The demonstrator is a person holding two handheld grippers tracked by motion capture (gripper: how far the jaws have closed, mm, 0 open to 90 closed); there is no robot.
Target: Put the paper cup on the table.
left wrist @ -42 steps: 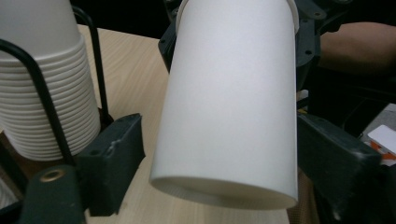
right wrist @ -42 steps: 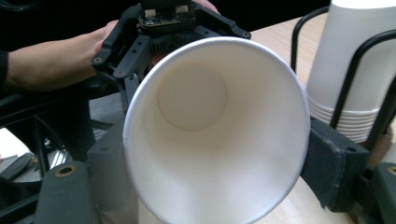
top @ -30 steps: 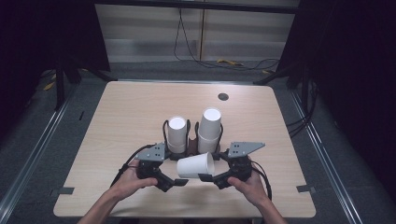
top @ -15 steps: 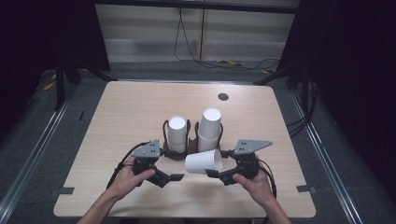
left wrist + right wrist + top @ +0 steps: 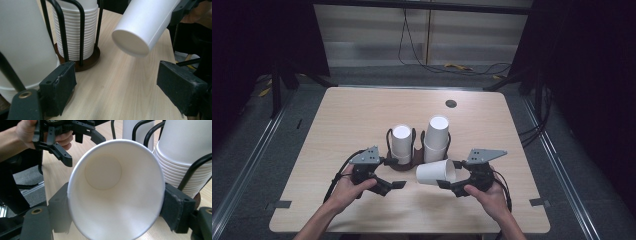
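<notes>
Since 1 s ago, your 2 hands have drawn apart: your left tool (image 5: 399, 184) has let go of the paper cup (image 5: 435, 172) and shifted left, while your right tool (image 5: 443, 184) has carried the cup slightly right. Your right tool is clamped on the cup near its rim, holding it on its side above the desk (image 5: 342, 120), base pointing toward your left tool. Your left tool's jaws stand wide apart, holding nothing, near the cup's base. Just behind the cup, 2 stacks of white cups (image 5: 401, 142) (image 5: 437, 137) stand upright in a black wire holder (image 5: 411, 164).
</notes>
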